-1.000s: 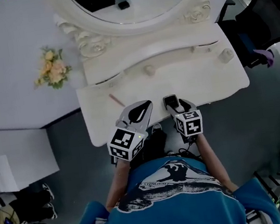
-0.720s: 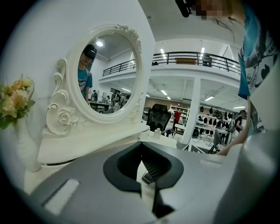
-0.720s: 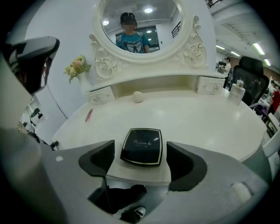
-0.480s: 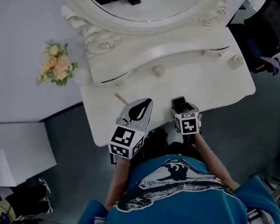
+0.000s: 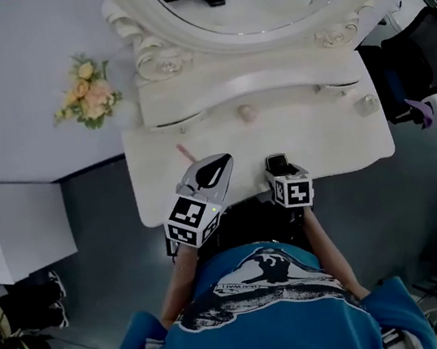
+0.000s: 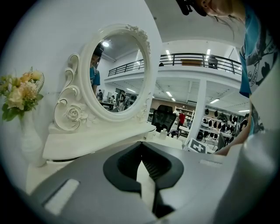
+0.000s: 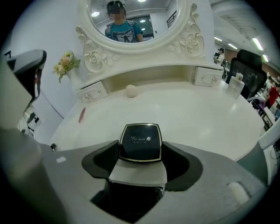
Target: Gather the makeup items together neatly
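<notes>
A black compact (image 7: 140,141) lies flat on the white dressing table (image 7: 192,113) near its front edge. My right gripper (image 7: 140,148) points steeply down and stands open around it, one jaw on each side. Those jaws have just spread wide and then eased in a little, with the compact between them. In the head view the compact (image 5: 276,161) shows at the tip of the right gripper (image 5: 278,167). My left gripper (image 5: 217,164) hovers shut and empty over the table's front left, its tips meeting (image 6: 140,143). A pink stick (image 5: 184,151) lies just beyond it.
A round pale puff (image 7: 131,90) sits by the back shelf. A small bottle (image 7: 236,85) stands at the far right end. The oval mirror (image 5: 258,7) and its drawers line the back. A vase of flowers (image 5: 85,100) stands to the left, a black chair (image 5: 427,38) to the right.
The right gripper has sunk toward the table top and tipped further down, with the compact at its tip. The left gripper has shifted slightly across the table.
</notes>
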Motion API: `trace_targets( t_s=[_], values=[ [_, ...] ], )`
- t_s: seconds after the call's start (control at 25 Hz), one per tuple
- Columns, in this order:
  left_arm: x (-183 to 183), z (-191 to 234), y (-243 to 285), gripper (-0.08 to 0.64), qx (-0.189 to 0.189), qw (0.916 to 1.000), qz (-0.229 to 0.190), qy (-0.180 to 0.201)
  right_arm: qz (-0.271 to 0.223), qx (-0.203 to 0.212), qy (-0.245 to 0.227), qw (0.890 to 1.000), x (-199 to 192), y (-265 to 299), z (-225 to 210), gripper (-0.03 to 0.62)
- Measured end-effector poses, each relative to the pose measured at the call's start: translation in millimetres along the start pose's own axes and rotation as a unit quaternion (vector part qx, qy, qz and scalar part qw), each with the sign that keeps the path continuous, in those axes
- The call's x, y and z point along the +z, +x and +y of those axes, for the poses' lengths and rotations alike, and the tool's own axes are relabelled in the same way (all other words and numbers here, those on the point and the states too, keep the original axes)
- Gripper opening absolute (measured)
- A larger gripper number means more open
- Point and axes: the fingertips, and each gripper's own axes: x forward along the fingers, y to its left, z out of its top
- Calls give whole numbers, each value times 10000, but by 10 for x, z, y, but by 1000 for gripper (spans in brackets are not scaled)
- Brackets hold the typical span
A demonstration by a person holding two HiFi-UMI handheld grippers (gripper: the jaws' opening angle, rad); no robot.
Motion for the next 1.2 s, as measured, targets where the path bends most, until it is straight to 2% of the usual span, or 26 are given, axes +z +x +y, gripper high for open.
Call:
trace_targets(
  t_s=[0.16, 0.48, 0.76, 0.92, 1.2],
  values=[
    [11, 43, -72, 12, 260, 9996, -57, -70, -152, 228, -243, 9993, 222, -18, 77, 310],
    [42, 183, -236, 12, 1136, 9927, -217, -339, -59, 603, -997, 9932, 503, 137, 197, 308],
    [1, 208, -401, 12, 1822, 9812, -291, -565, 20, 732, -1008, 9922, 740, 269, 236, 308],
    [-20, 212, -487, 12, 2137, 9742, -329, -644, 38, 829, -812, 9932, 838, 345, 255, 308],
    [-43, 179, -562, 12, 2429, 9670, -320, -699, 78, 968, -618, 9934, 917, 484, 335, 310]
  ],
)
